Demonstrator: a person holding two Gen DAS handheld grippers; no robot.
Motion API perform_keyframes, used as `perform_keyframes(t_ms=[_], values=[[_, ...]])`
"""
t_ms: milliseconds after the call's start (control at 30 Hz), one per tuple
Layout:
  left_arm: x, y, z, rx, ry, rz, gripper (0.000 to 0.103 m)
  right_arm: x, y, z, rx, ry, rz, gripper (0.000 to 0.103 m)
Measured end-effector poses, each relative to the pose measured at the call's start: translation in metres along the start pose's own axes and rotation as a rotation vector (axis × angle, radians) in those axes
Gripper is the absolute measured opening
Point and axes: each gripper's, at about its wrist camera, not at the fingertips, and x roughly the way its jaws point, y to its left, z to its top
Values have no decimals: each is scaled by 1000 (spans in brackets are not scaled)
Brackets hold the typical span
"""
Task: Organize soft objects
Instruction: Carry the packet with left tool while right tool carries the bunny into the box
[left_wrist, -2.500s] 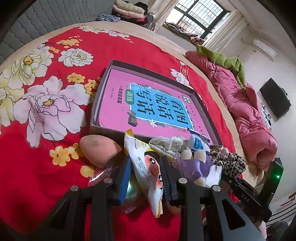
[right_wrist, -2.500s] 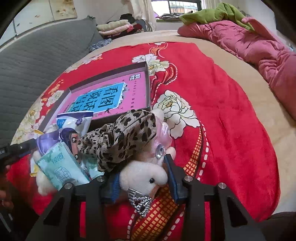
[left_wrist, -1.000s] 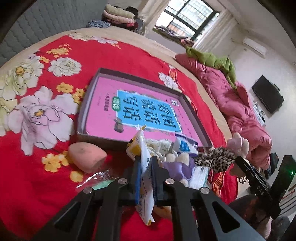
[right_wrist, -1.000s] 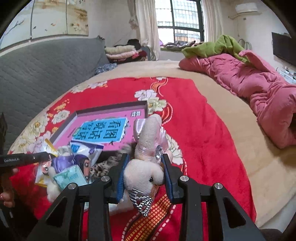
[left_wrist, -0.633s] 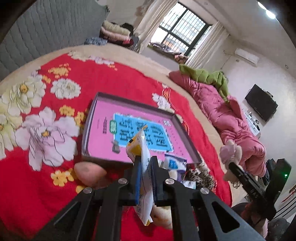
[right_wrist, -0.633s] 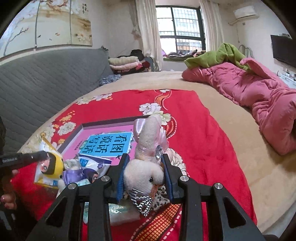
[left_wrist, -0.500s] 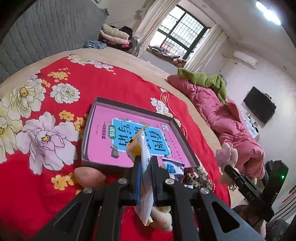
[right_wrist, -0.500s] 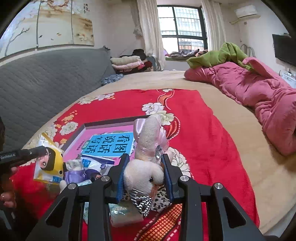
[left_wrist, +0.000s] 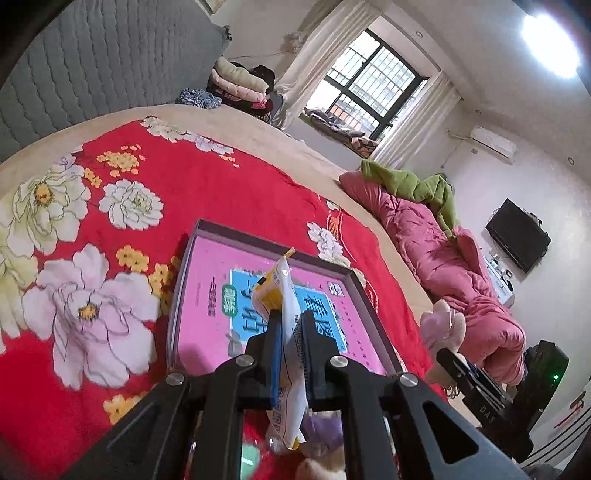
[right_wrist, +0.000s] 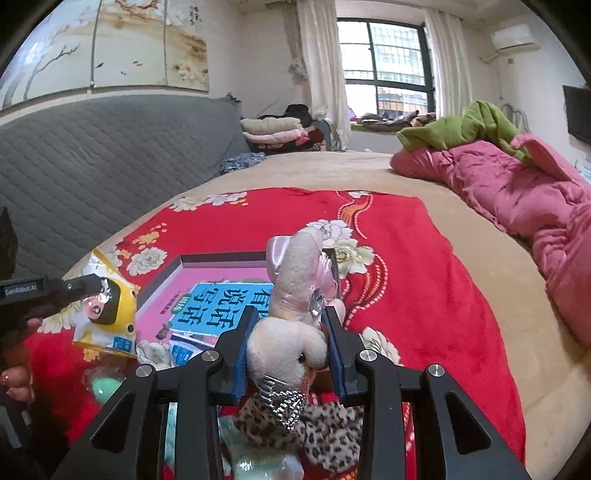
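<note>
Left tongs (left_wrist: 290, 328): clamped on a packet (left_wrist: 284, 295), white and yellow with a cartoon face; packet held upright in the air, above the near edge of the box (left_wrist: 258, 243). In the right view the same packet (right_wrist: 107, 314) hangs left of the box (right_wrist: 221, 258), clear of the blanket.

Right tongs (right_wrist: 290, 339): clamped on a plush toy (right_wrist: 288, 339), cream-coloured, with a pink bow on its ear and a small silver crown at its chin; toy lifted, in front of the box's near right corner. From the left view the toy (left_wrist: 443, 325) shows right of the box.

Box: shallow, dark-rimmed, pink floor with a blue printed panel; lies flat on the red blanket (left_wrist: 221, 192), nothing inside it.

Pile in front of the box, on the blanket: leopard cloth (right_wrist: 332, 432) directly under the toy; tissue pack (right_wrist: 184, 350) against the box's near edge; green item (right_wrist: 105, 387) left of the pile, blurred.

Blanket: red with large white flowers, spread on the bed (right_wrist: 461, 206).

Pink quilt (right_wrist: 517, 192): heaped well right of the box, at the bed's far side, green cloth (right_wrist: 454, 129) on top.

Folded clothes (right_wrist: 273, 133): stacked beyond the box, past the bed's far end.
</note>
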Motion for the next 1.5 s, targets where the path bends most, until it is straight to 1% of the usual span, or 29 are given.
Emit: perform_keyframes(t_ms=[233,400,667,933,1133,1333,1500], values=[[18,13,16,-29,-15,19,10,21,0,5,-23,25,-10,36],[38,25,19,-61,22,29,10,39,1,5,-40,62,-20,36],[57,32,18,-62,64,46,10,60,-1,3,-48,106,-35,36],[62,34,17,-38,81,94,10,77,-7,0,-56,155,-68,36],[65,38,18,-32,98,130,11,90,-6,-5,-77,212,-70,37],[70,44,16,-34,125,161,11,98,-2,-7,-120,228,-80,37],[72,47,15,-38,137,175,11,105,-3,-8,-121,251,-72,38]])
